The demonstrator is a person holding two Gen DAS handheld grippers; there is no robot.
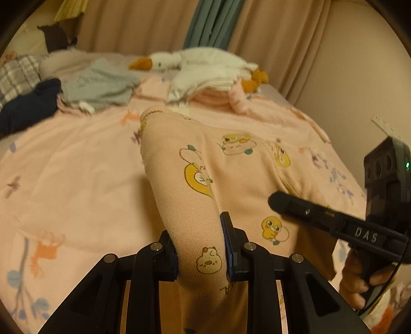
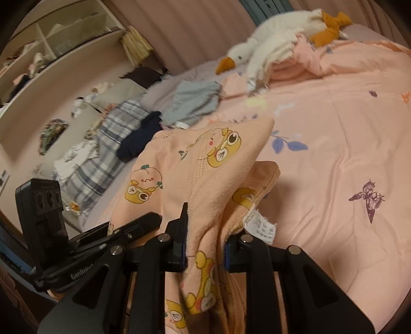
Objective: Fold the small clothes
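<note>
A bed (image 1: pixel 77 159) with a pink printed cover fills the room under dim, warm light. Beige curtains (image 1: pixel 143 28) hang behind it, with a teal strip (image 1: pixel 213 23) between them. A white plush goose (image 1: pixel 205 64) lies near the far edge. A plaid pillow (image 2: pixel 108 159) and loose dark and grey clothes lie to the left. Open white shelves (image 2: pixel 59 43) stand by the wall.

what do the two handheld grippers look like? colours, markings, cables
Both are matte black with angular linkage arms, silver pivot bolts and blue-edged finger pads. The right gripper reads "DAS" in white, with a green LED and a black cable. The left gripper carries white lettering and a three-lens camera block.
</note>
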